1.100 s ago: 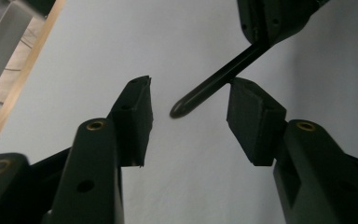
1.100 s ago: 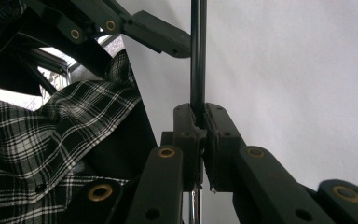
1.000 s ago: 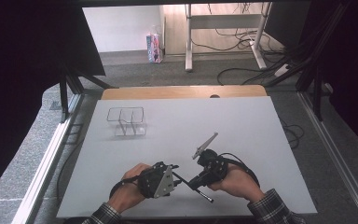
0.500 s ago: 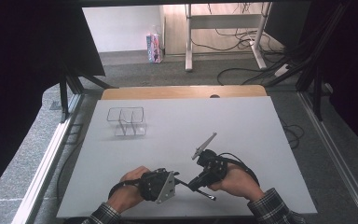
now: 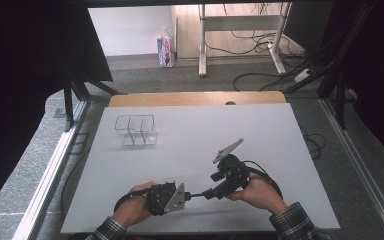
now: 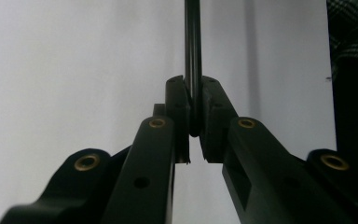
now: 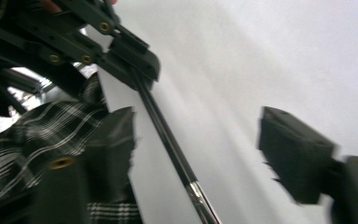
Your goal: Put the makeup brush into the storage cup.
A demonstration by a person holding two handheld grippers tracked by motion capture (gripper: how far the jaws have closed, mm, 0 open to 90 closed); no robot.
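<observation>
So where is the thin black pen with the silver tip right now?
In the high view, the thin black pen sits near the table's front edge, clamped in the left gripper, its other end between the right gripper's open jaws.

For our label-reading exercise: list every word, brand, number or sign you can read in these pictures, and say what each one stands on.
None can be read.
Carton on the floor beyond the table: pink and blue print, too small and blurred to read.
Left gripper, right gripper, black rod, clear holder: no markings visible.
</observation>
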